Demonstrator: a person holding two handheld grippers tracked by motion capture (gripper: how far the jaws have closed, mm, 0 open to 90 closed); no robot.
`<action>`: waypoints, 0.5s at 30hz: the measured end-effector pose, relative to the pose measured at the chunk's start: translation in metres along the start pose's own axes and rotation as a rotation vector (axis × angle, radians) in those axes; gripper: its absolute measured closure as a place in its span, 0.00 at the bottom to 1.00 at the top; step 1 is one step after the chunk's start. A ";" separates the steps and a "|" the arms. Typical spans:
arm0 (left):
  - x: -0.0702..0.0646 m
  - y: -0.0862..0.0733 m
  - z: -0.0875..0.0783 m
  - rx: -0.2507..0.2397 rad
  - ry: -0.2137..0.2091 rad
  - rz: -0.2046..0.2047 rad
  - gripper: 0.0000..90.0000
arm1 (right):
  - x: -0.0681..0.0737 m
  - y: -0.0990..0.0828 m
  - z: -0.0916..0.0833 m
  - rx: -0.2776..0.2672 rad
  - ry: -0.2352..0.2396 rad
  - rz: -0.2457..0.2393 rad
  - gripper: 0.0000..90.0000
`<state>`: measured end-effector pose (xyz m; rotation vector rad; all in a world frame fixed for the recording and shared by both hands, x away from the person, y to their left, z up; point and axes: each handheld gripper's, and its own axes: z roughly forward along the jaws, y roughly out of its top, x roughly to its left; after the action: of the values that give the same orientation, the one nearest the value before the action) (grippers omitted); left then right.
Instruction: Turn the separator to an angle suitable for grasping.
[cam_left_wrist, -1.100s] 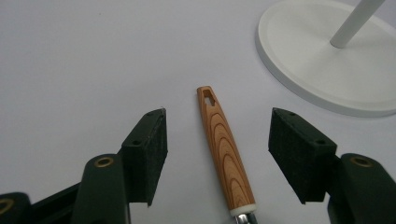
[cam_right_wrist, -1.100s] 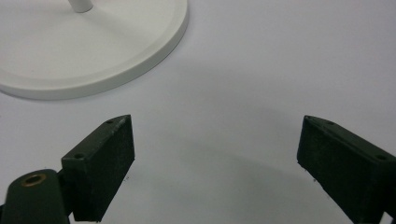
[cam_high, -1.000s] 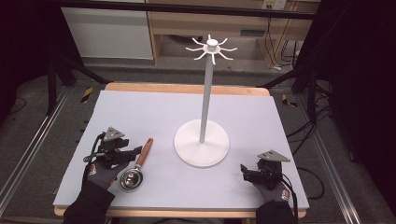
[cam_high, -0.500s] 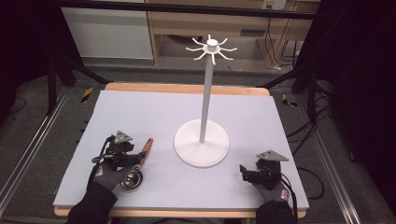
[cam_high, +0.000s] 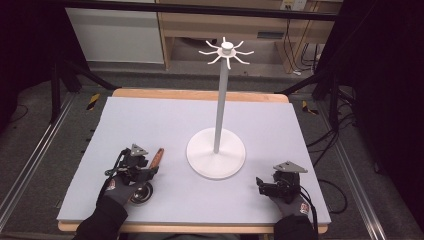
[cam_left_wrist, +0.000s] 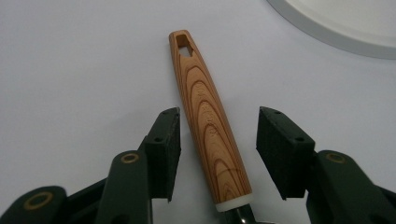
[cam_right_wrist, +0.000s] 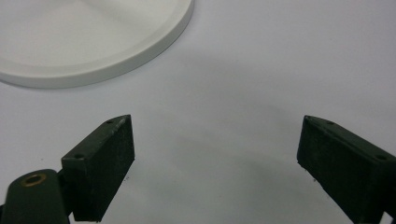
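Lavender mat (cam_high: 165, 120) under wooden-handled strainer (cam_high: 150, 172)

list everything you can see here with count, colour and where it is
strainer: 1, metal bowl with wooden handle, front left of the mat, handle between the left jaws
hook stand: 1, white, round base mid-mat, tall pole with hooks on top
mat: 1, pale lilac-grey, covering the table
table: 1, wood, edge showing round the mat
left gripper: 1, black, jaws just closing, pads not yet pressing the handle
right gripper: 1, black, open over bare mat, front right
gloved hands: 2, black, bottom edge
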<state>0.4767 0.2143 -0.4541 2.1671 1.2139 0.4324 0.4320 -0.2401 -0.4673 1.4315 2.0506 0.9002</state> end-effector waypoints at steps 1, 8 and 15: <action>0.000 0.000 0.001 0.005 0.001 0.001 0.57 | 0.000 0.000 0.000 -0.001 0.001 -0.002 0.13; 0.002 -0.001 0.005 0.021 -0.007 -0.006 0.63 | 0.000 0.000 0.001 0.005 0.002 -0.006 0.13; 0.002 -0.002 0.007 0.032 -0.006 -0.017 0.69 | 0.000 0.000 0.001 0.007 0.006 -0.003 0.13</action>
<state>0.4802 0.2145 -0.4607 2.1822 1.2429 0.4012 0.4326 -0.2395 -0.4679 1.4305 2.0625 0.8977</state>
